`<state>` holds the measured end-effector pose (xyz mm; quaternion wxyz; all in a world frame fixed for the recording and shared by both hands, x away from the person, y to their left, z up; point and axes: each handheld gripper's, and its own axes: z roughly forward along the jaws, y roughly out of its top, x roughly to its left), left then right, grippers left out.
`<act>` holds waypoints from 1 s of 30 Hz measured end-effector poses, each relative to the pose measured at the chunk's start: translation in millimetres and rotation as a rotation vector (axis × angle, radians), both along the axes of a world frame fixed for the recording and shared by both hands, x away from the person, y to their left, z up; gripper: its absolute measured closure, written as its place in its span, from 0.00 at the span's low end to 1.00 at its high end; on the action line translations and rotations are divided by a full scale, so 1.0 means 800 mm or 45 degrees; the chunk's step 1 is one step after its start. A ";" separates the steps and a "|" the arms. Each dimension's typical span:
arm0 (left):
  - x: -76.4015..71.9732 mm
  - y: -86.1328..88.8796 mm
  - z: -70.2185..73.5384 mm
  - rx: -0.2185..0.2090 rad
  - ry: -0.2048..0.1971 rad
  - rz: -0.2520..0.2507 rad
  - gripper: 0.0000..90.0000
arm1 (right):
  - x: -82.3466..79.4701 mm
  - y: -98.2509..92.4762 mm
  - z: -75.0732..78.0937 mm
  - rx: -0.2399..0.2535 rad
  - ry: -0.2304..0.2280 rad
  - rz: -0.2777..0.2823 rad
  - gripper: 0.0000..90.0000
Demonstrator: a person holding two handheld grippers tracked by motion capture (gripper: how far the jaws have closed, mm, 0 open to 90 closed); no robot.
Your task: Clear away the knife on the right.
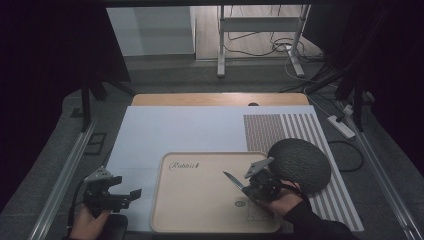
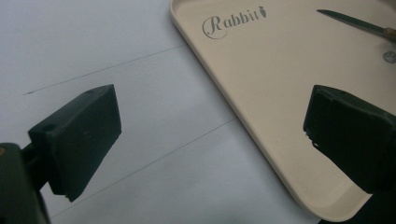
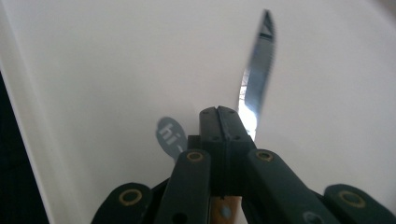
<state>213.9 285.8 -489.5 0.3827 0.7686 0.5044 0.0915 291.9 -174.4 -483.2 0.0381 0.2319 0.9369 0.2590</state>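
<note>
Gripping a steel-bladed knife (image 1: pixel 233 179) by its wooden handle, the right tongs (image 1: pixel 248 188) are clamped fully together, and the blade juts out past them, over the beige plastic tray (image 1: pixel 200 200) with "Rabbit" printed in its far corner. In the right gripper view the blade (image 3: pixel 258 79) points away over the tray's pale floor, beside a small grey "hi" mark (image 3: pixel 169 135). The left tongs (image 1: pixel 131 195) stand wide apart with nothing between them, over the white paper sheet (image 1: pixel 150 135) just left of the tray. Farther right, a dark grey round felt mat (image 1: pixel 300 165) lies touching the tray's far right corner, partly over the striped pattern (image 1: pixel 300 127) on the desk.
</note>
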 end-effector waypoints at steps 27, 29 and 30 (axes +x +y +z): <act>-0.001 0.000 0.000 0.002 -0.007 -0.004 0.05 | 0.032 -0.047 -0.019 -0.101 0.038 -0.168 1.00; -0.001 0.000 0.000 0.002 -0.008 -0.004 0.05 | 0.034 -0.054 -0.018 -0.101 0.048 -0.189 1.00; -0.001 0.000 0.000 0.003 -0.008 -0.004 0.05 | 0.034 -0.057 -0.018 -0.099 0.053 -0.198 0.99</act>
